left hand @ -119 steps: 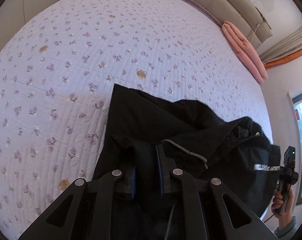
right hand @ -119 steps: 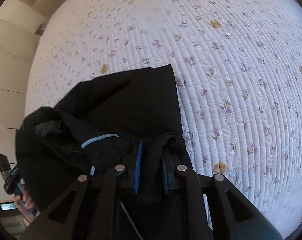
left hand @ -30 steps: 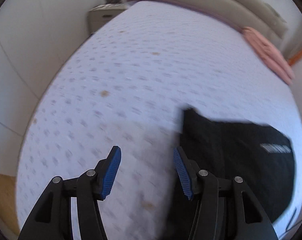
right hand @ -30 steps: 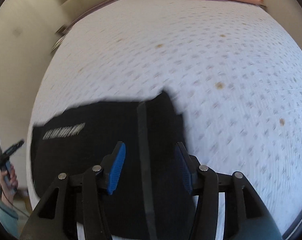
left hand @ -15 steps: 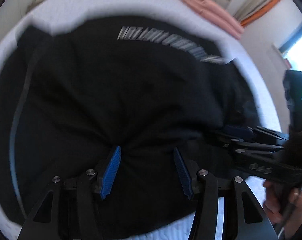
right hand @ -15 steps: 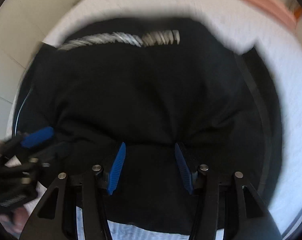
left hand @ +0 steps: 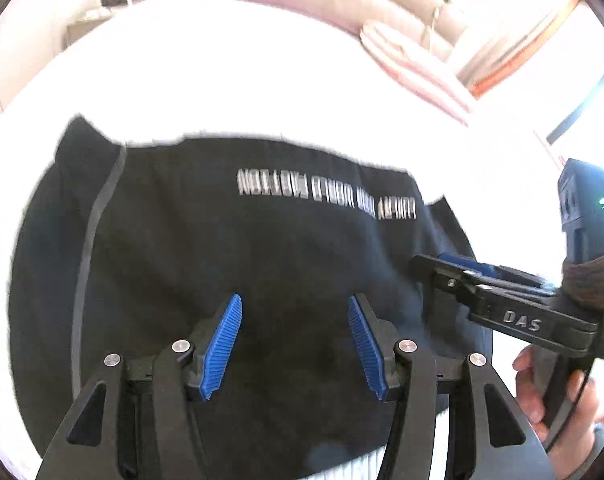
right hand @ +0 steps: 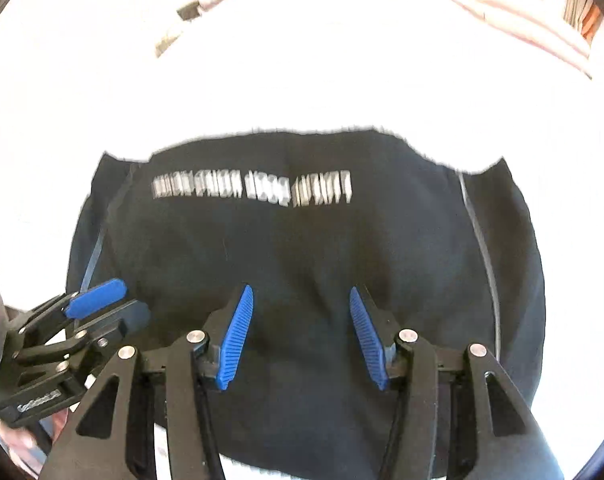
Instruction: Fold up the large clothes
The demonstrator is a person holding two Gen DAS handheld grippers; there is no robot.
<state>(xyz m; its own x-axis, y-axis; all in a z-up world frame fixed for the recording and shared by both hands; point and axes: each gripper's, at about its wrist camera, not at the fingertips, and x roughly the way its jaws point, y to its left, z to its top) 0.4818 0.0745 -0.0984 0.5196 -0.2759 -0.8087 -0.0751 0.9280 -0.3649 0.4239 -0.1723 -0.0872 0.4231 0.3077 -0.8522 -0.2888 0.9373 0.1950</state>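
Black garment with pale lettering [left hand: 262,264] folded flat on white bed [left hand: 262,92] | left gripper [left hand: 294,340] spread, empty | right gripper [right hand: 298,336] spread, empty

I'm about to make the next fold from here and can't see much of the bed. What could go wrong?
1. Both the left gripper and the right gripper hang open over the folded black garment with white lettering, close together; they could collide.
2. Pinching the top layer alone might undo the fold.
3. The white bed cover is glared out, hiding edges.
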